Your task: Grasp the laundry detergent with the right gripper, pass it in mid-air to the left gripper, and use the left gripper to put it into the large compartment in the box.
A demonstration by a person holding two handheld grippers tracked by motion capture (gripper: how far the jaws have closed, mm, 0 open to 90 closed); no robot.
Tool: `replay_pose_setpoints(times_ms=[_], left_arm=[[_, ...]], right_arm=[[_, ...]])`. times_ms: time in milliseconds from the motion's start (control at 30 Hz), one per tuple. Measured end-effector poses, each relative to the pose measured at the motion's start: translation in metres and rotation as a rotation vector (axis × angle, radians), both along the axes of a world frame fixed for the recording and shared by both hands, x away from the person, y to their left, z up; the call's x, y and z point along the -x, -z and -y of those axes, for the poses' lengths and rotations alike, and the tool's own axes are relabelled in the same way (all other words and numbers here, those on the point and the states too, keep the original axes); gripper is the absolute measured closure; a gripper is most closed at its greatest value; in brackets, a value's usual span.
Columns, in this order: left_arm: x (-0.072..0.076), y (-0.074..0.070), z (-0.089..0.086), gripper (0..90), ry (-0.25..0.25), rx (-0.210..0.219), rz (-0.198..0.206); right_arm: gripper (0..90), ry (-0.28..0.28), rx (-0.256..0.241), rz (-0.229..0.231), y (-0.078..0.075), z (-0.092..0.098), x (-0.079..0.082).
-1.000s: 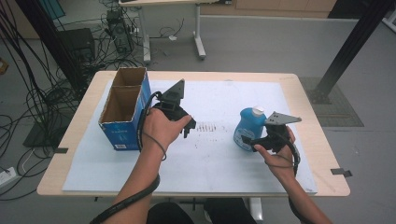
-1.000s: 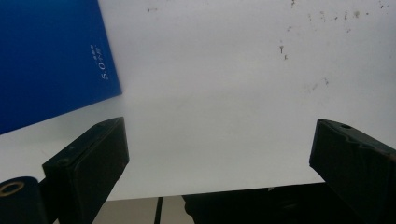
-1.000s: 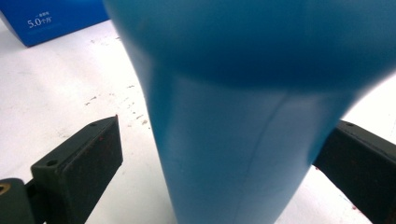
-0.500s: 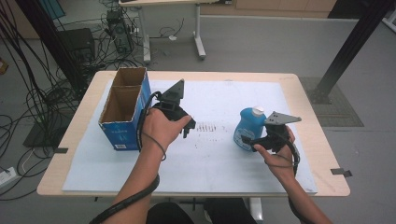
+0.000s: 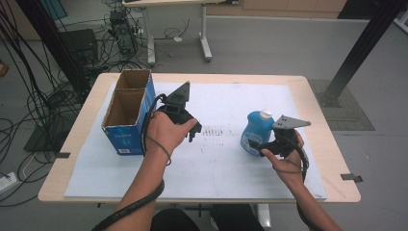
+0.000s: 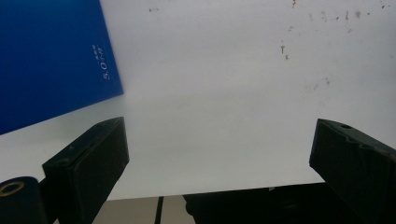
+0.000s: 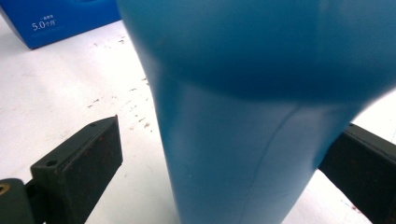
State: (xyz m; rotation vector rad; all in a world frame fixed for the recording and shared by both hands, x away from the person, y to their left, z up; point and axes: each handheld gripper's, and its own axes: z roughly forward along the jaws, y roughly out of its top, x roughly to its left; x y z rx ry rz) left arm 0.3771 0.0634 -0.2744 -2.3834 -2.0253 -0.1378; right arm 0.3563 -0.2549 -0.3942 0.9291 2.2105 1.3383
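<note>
A grey floor (image 5: 269, 43) spreads around the light wooden counter (image 5: 317, 110), whose top is covered by a white sheet (image 5: 226, 168) flecked with dark specks. To the left a thick tangle of black cables (image 5: 29, 96) runs across the floor past a dark box (image 5: 79, 43) — beyond it stand the white legs of another table (image 5: 204, 33). A black post (image 5: 358, 53) slants up at the right, its foot on a dark mat (image 5: 351, 108).
</note>
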Motion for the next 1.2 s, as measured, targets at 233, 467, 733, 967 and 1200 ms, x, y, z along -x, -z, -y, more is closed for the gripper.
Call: replay_pose_setpoints(times_ms=[233, 467, 733, 967, 1200], left_arm=[[0.0001, -0.0004, 0.0001, 5.0, 0.001, -0.001, 0.002], [0.0004, 0.0018, 0.0003, 5.0, -0.003, 0.002, 0.001], [0.0003, 0.0035, 0.0, 5.0, 0.0, 0.002, -0.004], [0.0006, 0.0037, -0.0004, 5.0, 0.0, 0.002, -0.006], [0.0009, 0.006, -0.0002, 5.0, 0.004, 0.003, -0.01]], right_arm=[[1.3, -0.001, 0.0, -0.001, 0.0007, 0.0007, 0.0], [1.3, 0.003, -0.002, 0.001, 0.0007, 0.0006, -0.0005], [1.7, 0.004, -0.014, -0.001, 0.002, 0.0001, -0.0007], [12.0, 0.005, -0.011, 0.0, 0.0041, 0.0001, 0.0], [19.5, 0.009, -0.013, -0.007, 0.0066, 0.0008, -0.0015]])
